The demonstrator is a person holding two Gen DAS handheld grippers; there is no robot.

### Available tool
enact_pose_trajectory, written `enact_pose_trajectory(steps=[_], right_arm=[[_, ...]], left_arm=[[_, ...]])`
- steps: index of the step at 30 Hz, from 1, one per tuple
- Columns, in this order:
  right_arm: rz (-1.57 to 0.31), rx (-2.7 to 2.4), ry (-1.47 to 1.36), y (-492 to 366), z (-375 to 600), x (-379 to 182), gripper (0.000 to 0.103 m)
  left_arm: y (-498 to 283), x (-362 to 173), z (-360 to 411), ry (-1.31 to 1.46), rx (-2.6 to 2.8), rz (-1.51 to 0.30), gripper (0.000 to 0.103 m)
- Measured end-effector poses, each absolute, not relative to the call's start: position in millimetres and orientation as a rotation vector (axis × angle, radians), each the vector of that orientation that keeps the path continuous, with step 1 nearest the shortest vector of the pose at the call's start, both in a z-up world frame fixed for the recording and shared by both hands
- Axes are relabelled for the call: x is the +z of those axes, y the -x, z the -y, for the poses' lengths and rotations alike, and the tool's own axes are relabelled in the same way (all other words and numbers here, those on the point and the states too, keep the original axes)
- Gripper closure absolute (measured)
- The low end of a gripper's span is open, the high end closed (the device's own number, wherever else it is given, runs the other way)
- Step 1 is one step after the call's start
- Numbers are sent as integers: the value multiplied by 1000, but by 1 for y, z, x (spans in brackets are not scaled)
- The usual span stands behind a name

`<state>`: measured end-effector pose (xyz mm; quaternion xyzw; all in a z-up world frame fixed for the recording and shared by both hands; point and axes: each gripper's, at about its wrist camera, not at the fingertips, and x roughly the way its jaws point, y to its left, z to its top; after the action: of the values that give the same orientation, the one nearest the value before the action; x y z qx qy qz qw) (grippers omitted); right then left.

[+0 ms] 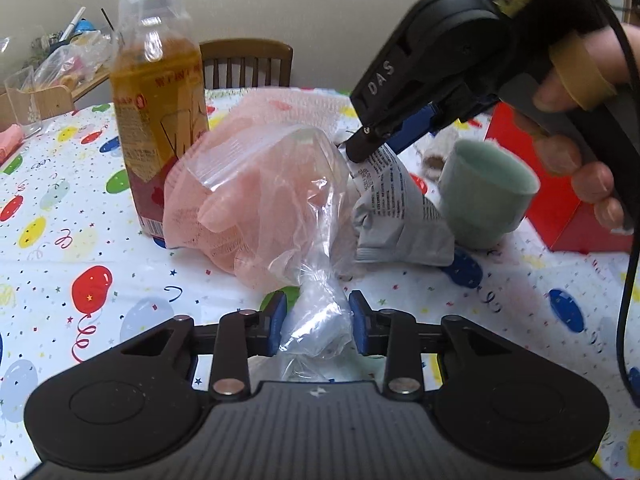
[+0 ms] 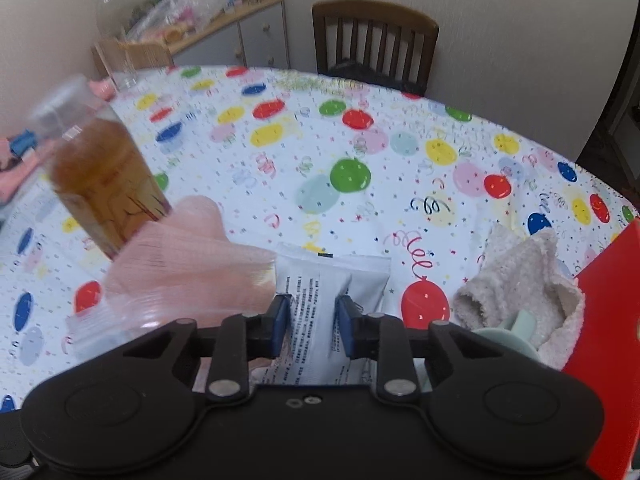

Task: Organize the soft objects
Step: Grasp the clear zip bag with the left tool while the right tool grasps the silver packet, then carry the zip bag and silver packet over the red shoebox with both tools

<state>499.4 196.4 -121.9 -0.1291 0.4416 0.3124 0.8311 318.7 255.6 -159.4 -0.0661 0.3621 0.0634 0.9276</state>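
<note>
Two grippers at work over a desk covered in a balloon-print cloth. Left gripper: blue fingers pinched on the bunched clear end of a plastic bag, film crumpled between the pads. Bag stuffed with a pink soft cloth, lying on the desk just beside a tea bottle and touching its lower part. Right gripper, seen from the left wrist view coming down from the upper right in a person's hand, fingertips clamped on the top edge of a grey printed pouch. Same grip in the right wrist view: pouch between the blue fingers, pressed from both sides, its far edge resting toward the desk. Pouch just right of the plastic bag, touching it, and leaning against a pale green cup. Beige fuzzy cloth heaped on the desk to the right of the pouch, beside a red box at the right edge. Green cup rim partly hidden under the right gripper's body in that view. Wooden chair at the far side of the desk; cluttered cabinet against the wall at far left. Bottle blurred in the right wrist view, standing upright in the left one.
</note>
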Motion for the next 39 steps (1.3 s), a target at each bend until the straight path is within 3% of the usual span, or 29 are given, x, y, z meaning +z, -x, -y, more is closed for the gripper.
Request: enact_pose_trajectory(steps=[20,39], right_arm=[[-719,737,47,-436,-105,-14,83],[-628,602,-58,-431,48,29,83]], left_arm=[[-278,-58,-236,169,91,-541,71],[-345,5,-139,167,-72,-536,71]])
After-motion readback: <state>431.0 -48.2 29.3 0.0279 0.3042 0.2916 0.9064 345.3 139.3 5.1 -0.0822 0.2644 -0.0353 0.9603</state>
